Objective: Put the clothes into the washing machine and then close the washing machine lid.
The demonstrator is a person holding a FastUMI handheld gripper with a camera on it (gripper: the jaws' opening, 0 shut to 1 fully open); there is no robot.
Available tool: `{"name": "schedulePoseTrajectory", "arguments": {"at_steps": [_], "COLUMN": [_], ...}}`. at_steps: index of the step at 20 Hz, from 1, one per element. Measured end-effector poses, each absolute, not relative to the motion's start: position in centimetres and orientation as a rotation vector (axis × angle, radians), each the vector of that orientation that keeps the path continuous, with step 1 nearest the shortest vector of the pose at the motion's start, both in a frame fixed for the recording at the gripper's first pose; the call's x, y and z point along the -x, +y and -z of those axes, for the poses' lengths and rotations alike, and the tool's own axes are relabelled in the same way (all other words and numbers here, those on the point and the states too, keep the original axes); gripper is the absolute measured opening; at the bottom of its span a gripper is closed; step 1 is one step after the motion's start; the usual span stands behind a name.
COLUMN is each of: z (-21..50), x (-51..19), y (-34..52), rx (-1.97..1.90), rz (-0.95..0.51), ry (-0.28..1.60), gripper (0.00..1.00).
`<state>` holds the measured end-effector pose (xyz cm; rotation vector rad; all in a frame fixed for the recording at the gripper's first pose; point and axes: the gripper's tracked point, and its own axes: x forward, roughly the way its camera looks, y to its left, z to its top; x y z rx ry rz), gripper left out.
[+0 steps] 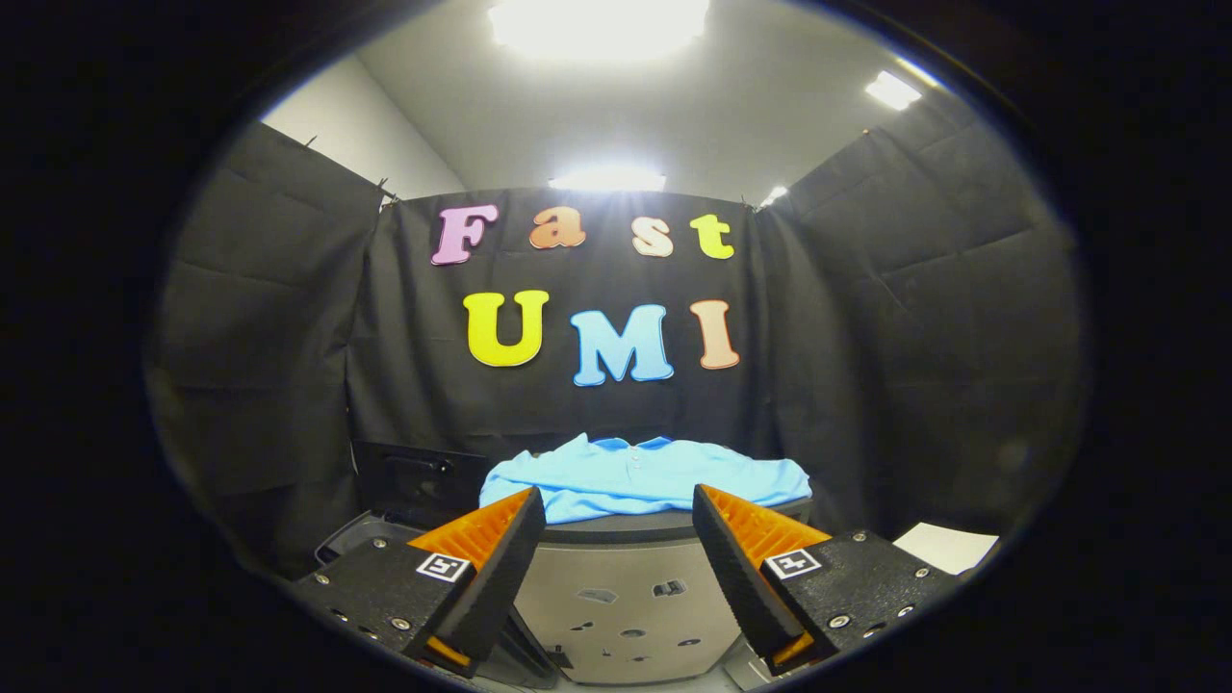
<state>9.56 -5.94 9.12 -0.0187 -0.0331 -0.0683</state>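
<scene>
A recording booth, not a home; black cloth walls [289,318] hang on three sides; ceiling light panels [597,24] glare in the upper middle of the frame.

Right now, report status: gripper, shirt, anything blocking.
Gripper open, holding nothing. Blue shirt lies on a dark round top beyond the fingers, untouched. Nothing between fingers and shirt.

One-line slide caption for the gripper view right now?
Open gripper held short of a blue shirt lying on the washing machine's far rim, drum below.
</scene>
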Motion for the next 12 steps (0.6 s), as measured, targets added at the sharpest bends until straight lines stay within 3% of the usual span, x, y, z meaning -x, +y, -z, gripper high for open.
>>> {"name": "schedulePoseTrajectory", "arguments": {"at_steps": [12], "z": [-10.8], "x": [-18.7], "y": [-6.6], "rx": [0.028], "rz": [0.012], "ry": [0.006], "gripper": [0.96]}}
